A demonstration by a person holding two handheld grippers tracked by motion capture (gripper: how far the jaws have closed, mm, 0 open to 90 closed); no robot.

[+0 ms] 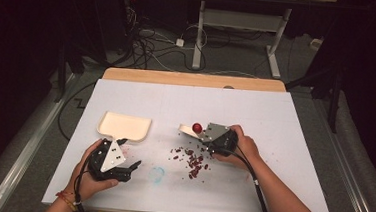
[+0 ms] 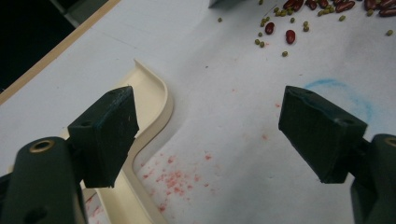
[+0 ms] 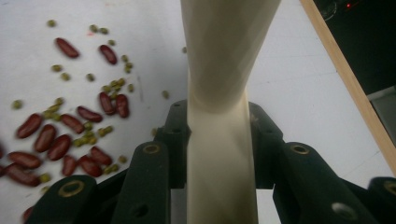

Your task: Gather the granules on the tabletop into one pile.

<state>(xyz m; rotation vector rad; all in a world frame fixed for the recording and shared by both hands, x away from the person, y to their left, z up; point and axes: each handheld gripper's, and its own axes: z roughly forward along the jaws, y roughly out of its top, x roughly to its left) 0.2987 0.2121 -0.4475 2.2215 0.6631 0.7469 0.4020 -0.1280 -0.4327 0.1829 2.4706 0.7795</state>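
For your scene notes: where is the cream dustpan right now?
In the high view, the cream dustpan lies left of centre on the white table, just beyond the open left tool, left of the spilled beans.

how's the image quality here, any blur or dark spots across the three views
High view: the white table is evenly lit, but the room around it falls into near black, and the beans are small and soft. Left gripper view: the near fingers look slightly soft, the dustpan edge sharp. Right gripper view: the cream handle close to the lens is blurred and dim; beans at the left edge smear.

No text, label, brand, number or sign can be read anywhere in these views
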